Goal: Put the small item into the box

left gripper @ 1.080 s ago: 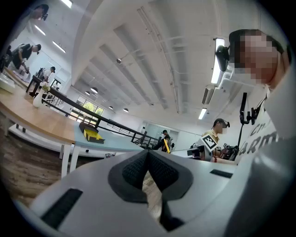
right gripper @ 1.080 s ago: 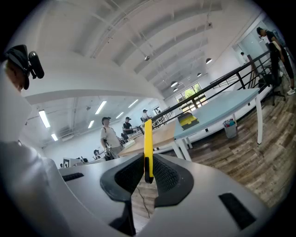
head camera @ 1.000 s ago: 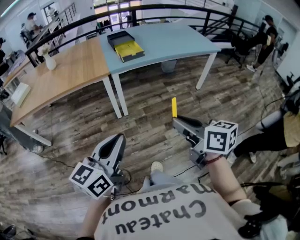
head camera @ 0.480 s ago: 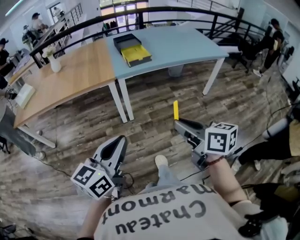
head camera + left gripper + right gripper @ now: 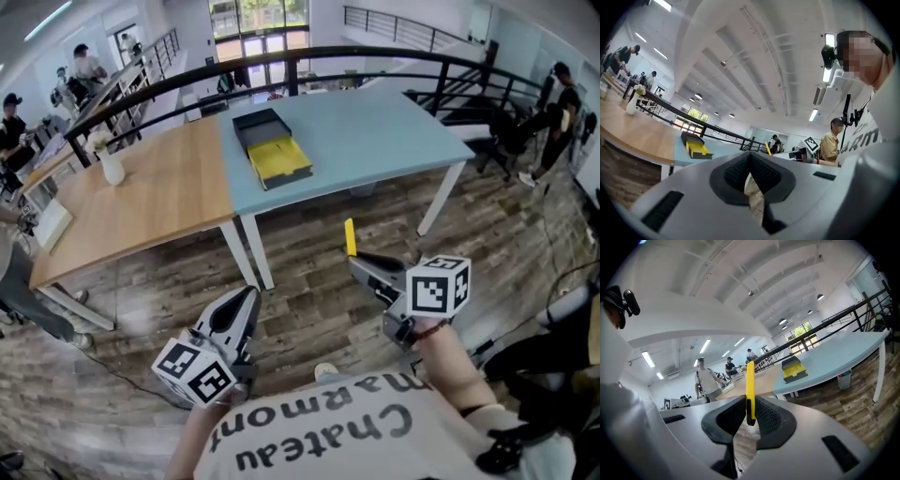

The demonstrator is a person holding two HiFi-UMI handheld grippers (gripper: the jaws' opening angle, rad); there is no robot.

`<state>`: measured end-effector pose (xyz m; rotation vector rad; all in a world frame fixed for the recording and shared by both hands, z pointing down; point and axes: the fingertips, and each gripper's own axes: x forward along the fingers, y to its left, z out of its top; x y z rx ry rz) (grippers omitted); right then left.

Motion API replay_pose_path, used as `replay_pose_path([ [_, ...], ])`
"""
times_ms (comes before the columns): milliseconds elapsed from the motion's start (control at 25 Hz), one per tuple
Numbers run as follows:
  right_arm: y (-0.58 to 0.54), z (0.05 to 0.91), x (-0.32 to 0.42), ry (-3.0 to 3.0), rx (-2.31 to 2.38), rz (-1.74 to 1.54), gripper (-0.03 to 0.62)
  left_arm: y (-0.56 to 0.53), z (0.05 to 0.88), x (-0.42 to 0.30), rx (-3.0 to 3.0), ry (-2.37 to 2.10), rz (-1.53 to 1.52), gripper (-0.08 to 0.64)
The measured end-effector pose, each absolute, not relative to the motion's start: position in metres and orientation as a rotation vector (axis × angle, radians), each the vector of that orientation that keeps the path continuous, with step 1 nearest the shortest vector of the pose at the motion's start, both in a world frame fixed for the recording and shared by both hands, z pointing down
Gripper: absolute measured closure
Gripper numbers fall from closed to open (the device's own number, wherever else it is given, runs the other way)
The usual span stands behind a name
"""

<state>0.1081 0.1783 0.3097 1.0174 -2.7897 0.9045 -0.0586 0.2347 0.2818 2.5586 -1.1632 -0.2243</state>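
Note:
My right gripper (image 5: 360, 262) is shut on a thin yellow stick-shaped item (image 5: 350, 236), which stands up out of the pads (image 5: 750, 387). It hangs over the wooden floor, short of the light blue table (image 5: 375, 141). On that table lies an open box (image 5: 278, 160) with a yellow lining and its dark lid (image 5: 258, 127) behind it; the right gripper view shows the box (image 5: 793, 370) too. My left gripper (image 5: 241, 307) is low at the left, jaws together with nothing between them (image 5: 751, 174).
A wooden table (image 5: 131, 202) joins the blue one on the left and carries a white vase (image 5: 112, 169). A black railing (image 5: 281, 70) runs behind both tables. People stand at the far left and right. A person's shoe (image 5: 327, 371) shows below.
The tables and the box have slid down and nearer in the head view as I walk toward them. Both grippers keep their pose, the yellow item still clamped.

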Motion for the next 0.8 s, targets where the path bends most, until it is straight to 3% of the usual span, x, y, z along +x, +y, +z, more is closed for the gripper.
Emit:
replay_pose_path([
  [800,0.010,0.360,0.094,-2.704,0.788,0.972,0.514,0.069,0.313,-0.038,2.442,-1.256,-0.244,0.558],
])
